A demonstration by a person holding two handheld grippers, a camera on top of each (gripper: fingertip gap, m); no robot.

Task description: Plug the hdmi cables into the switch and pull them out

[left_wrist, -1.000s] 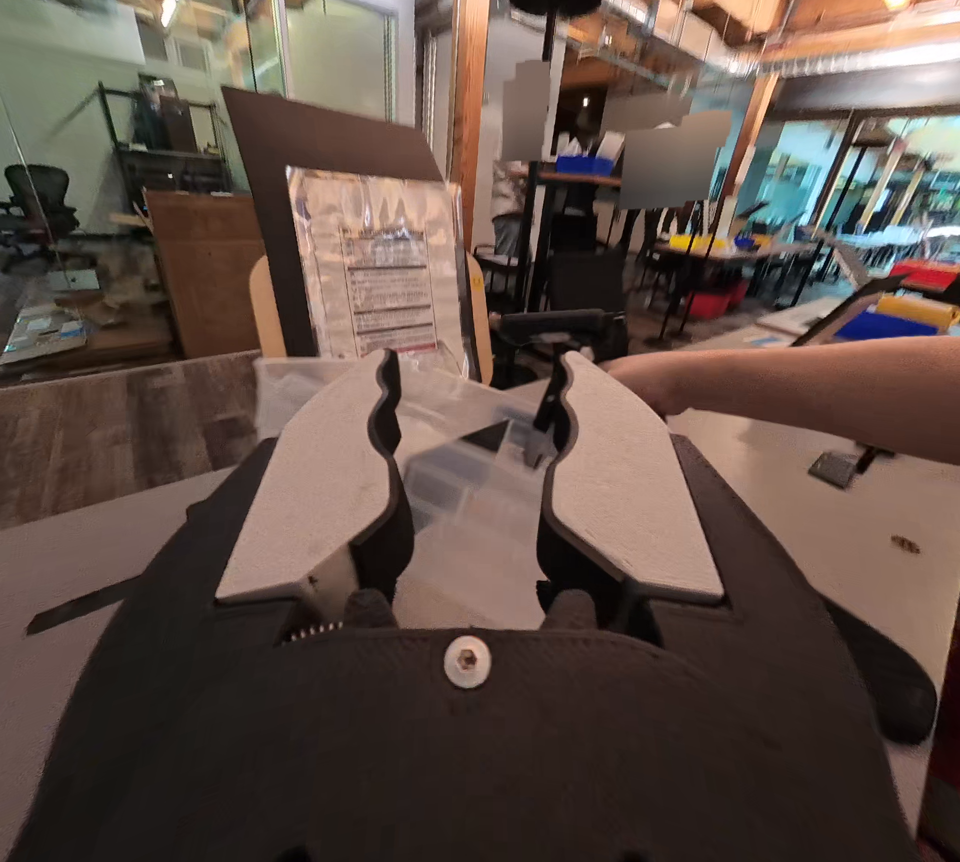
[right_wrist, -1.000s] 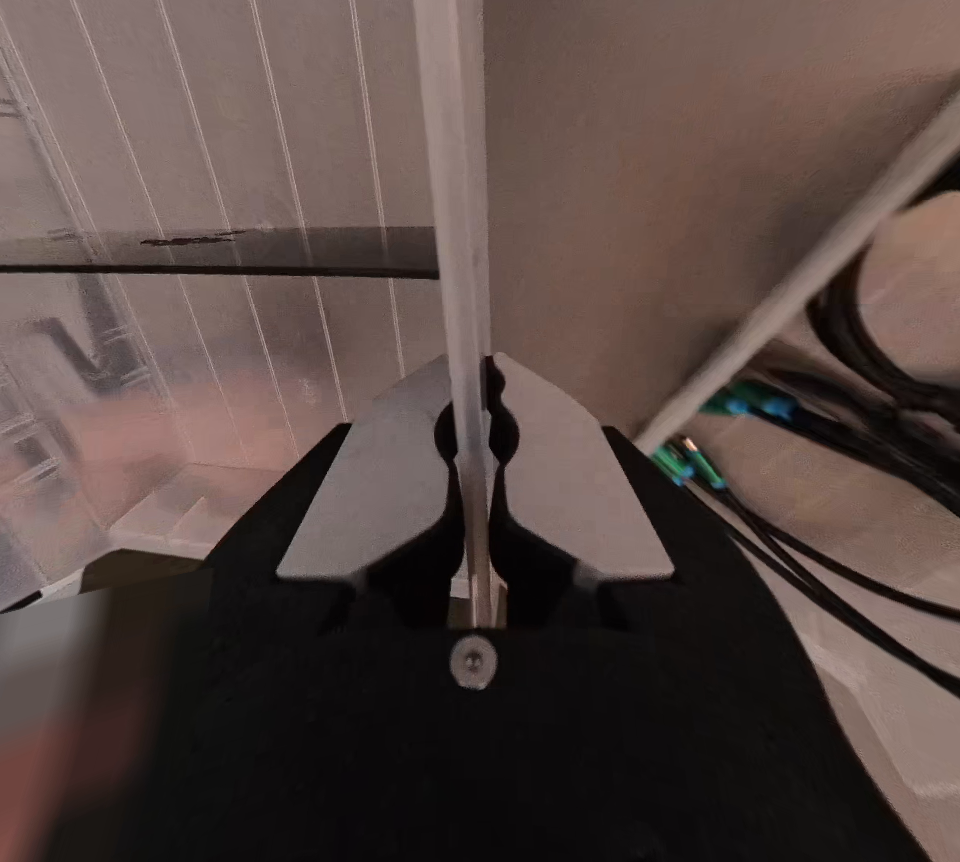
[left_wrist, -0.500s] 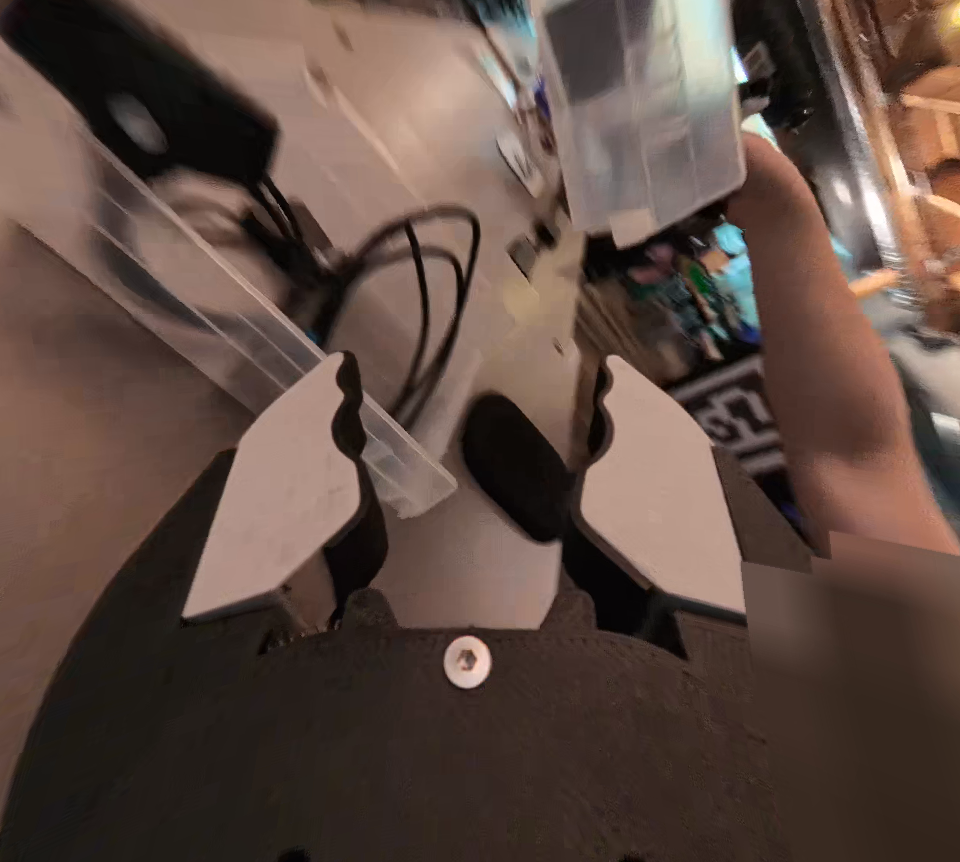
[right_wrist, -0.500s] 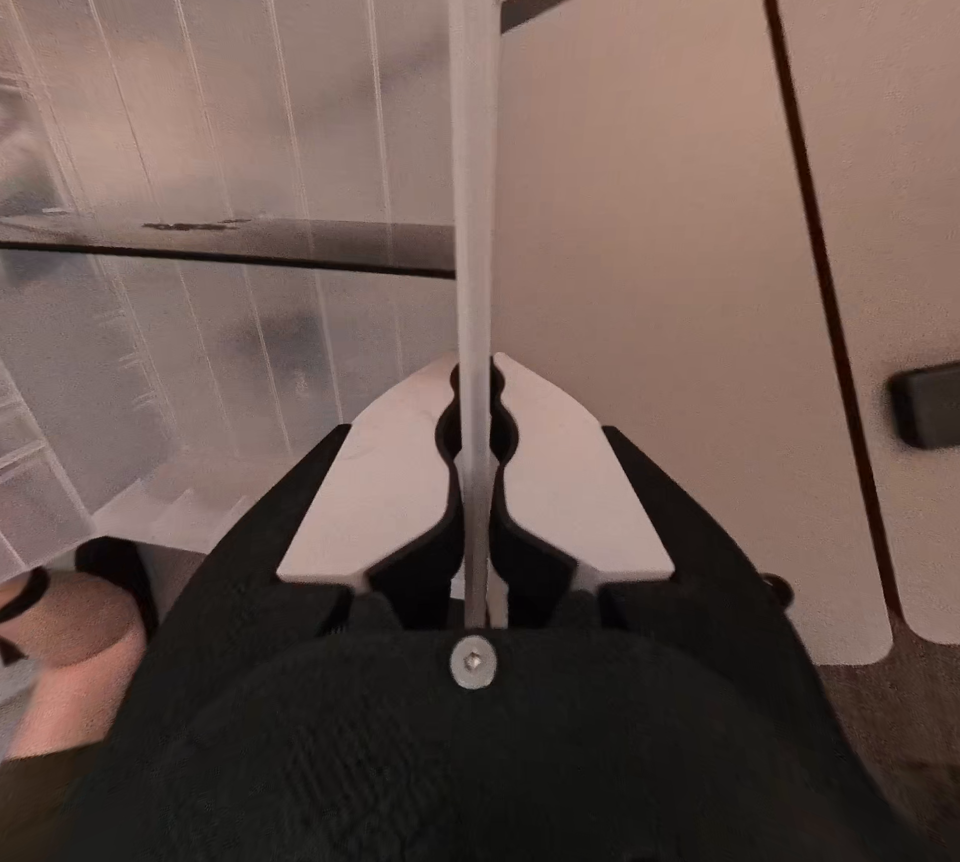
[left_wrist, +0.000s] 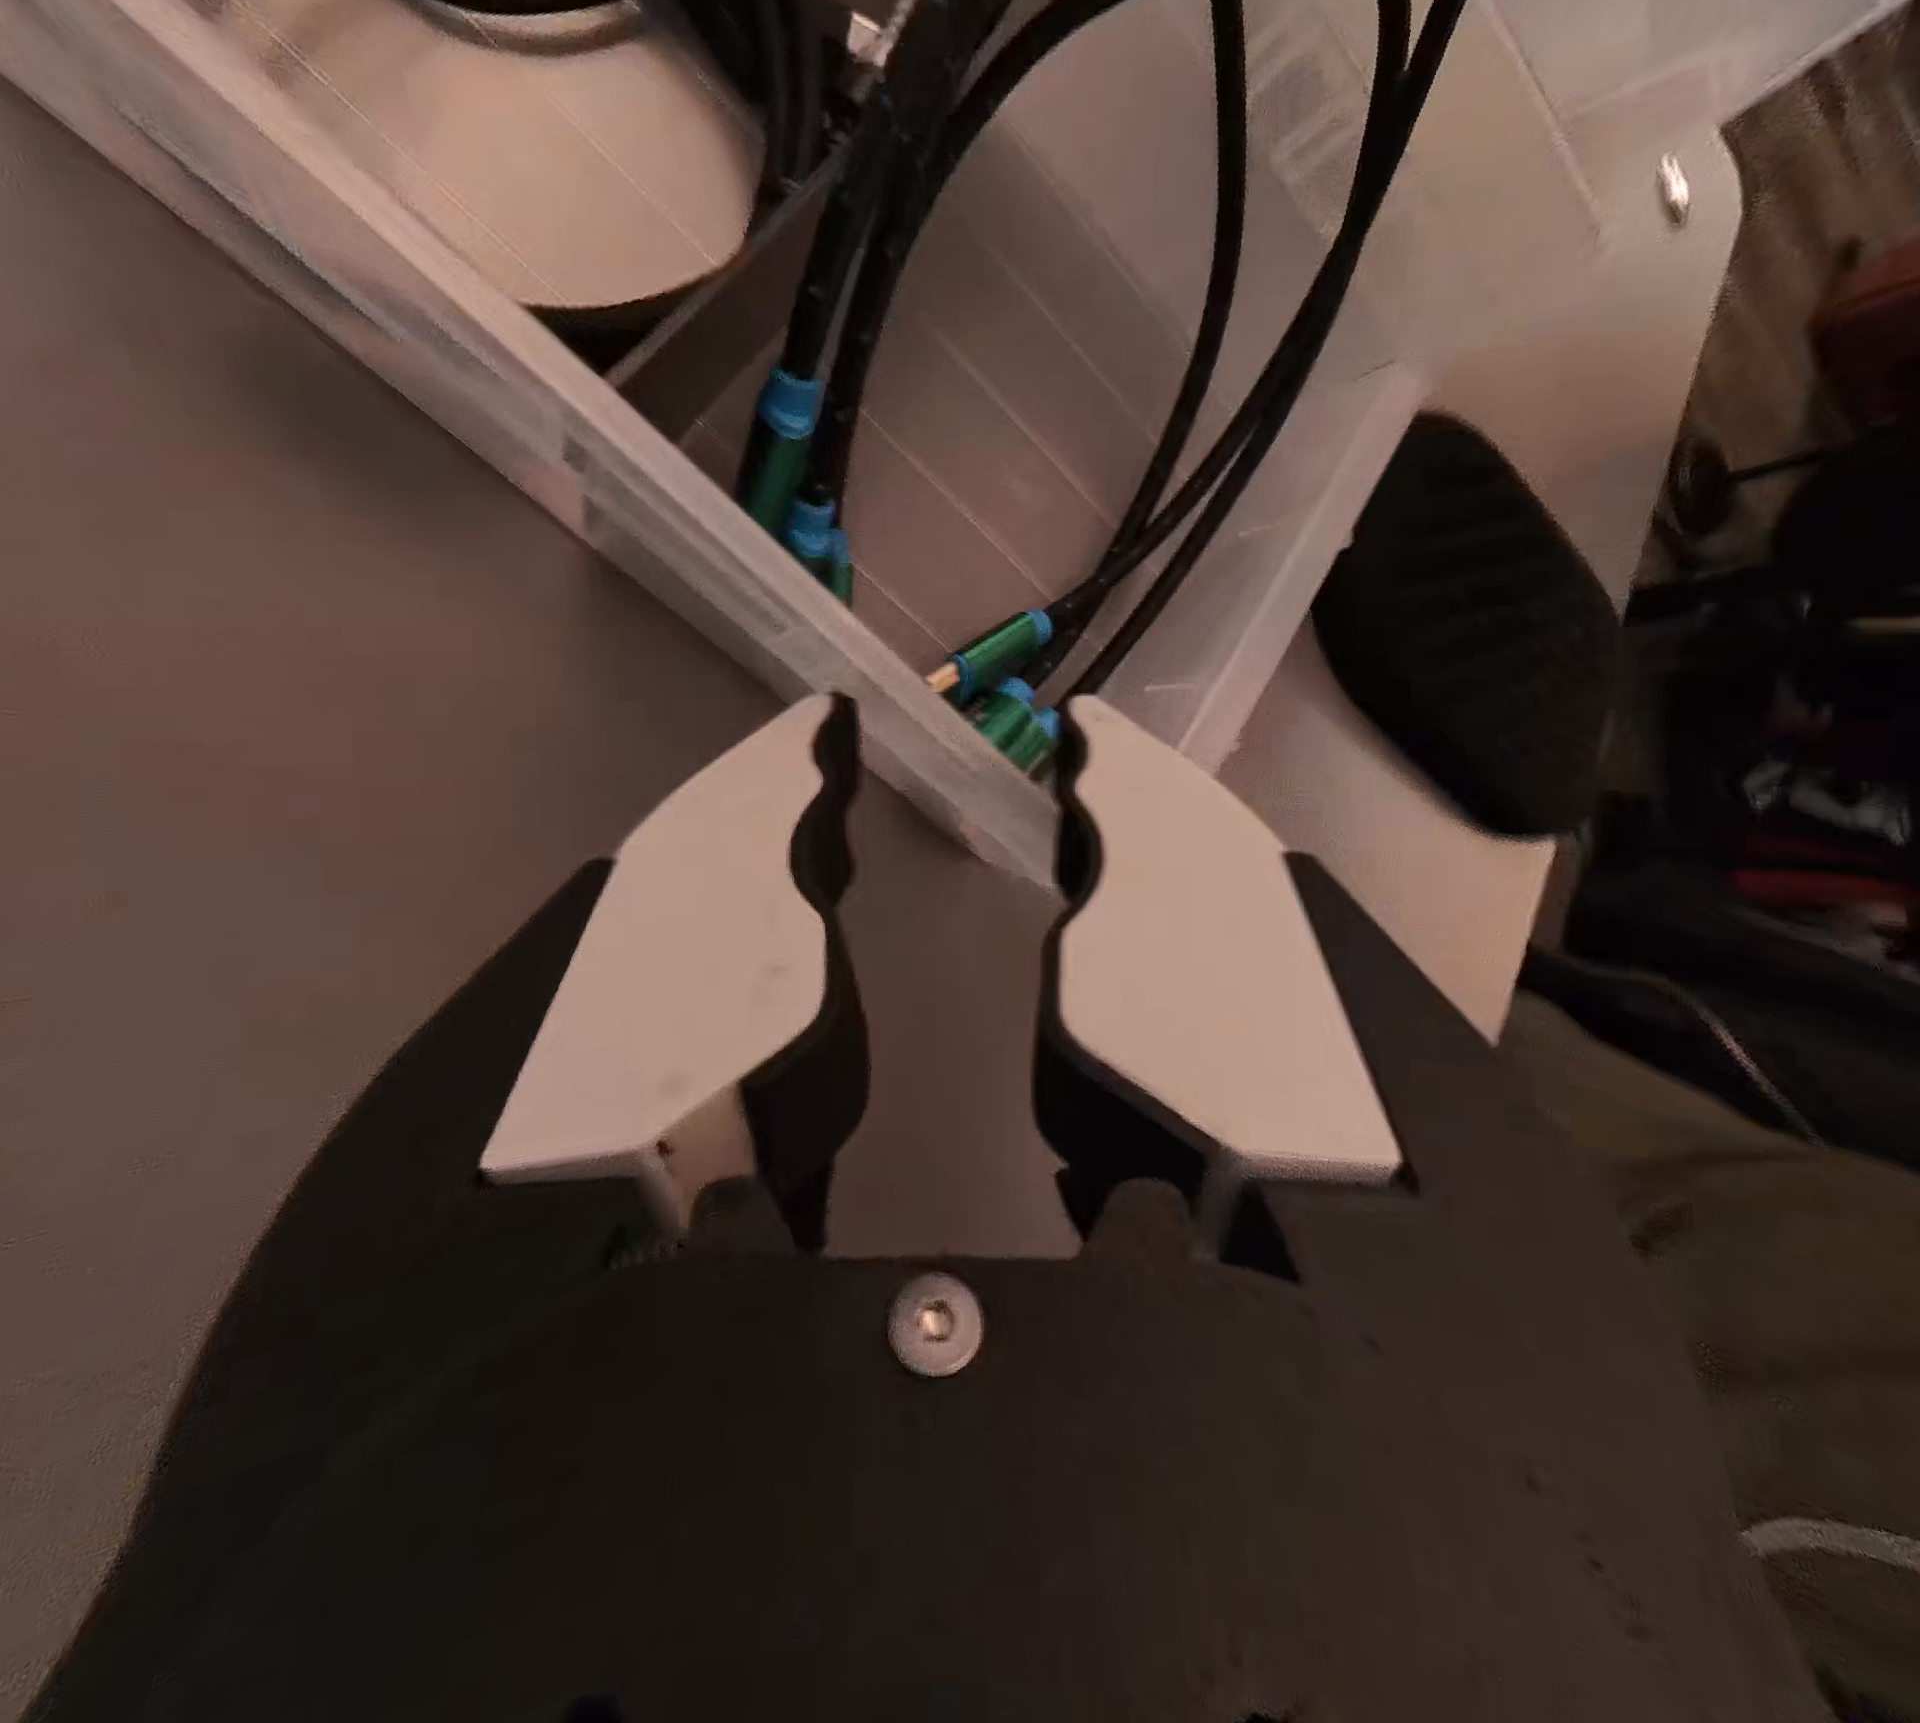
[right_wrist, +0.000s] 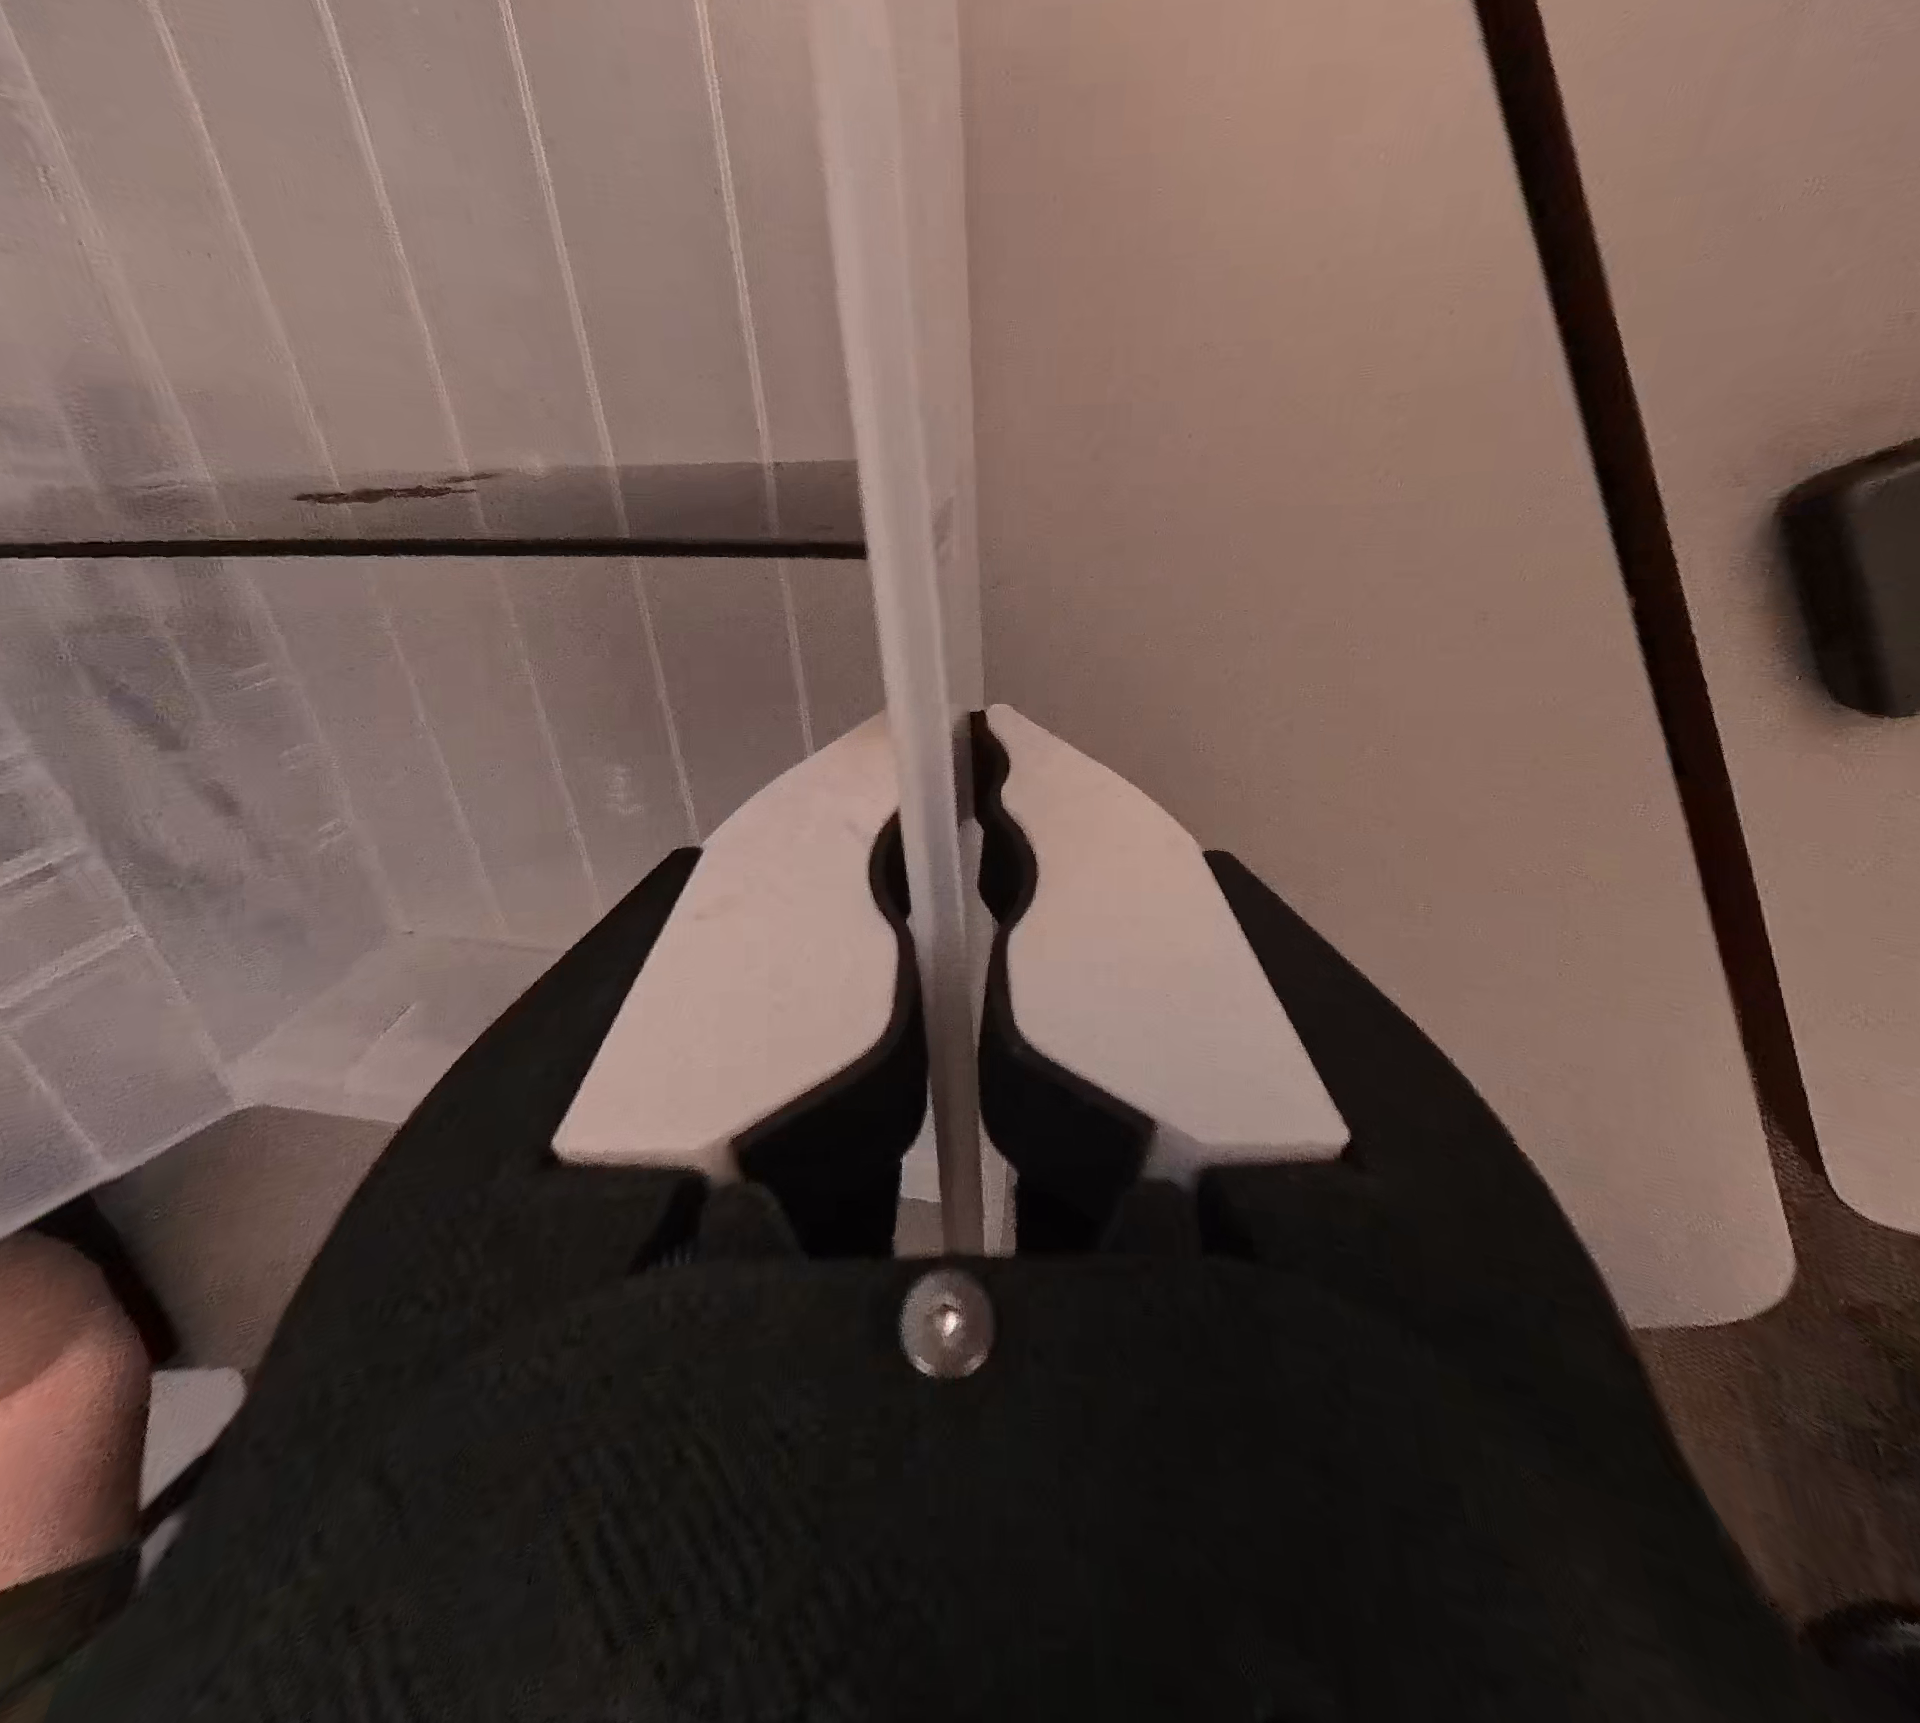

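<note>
Left cam close above clear bin (left_wrist: 644,468), angled down; right cam tight along lid (right_wrist: 904,426) edge. Shared: beige tabletop (left_wrist: 260,634).

Cable loops (left_wrist: 1226,115): cut off by the top edge, beyond the left gripper's tips.
Lower green plug (left_wrist: 1013,733): partly hidden behind the clear bin wall (left_wrist: 623,468) just ahead of the tips.
Dark block (right_wrist: 1860,582): cut off right of the right gripper, blurred, kind unclear.

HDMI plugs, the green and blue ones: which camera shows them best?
The left wrist view. The green and blue plugs lie with their black cables inside the clear bin, just ahead of the open left tool. The right wrist view shows no plugs.
</note>
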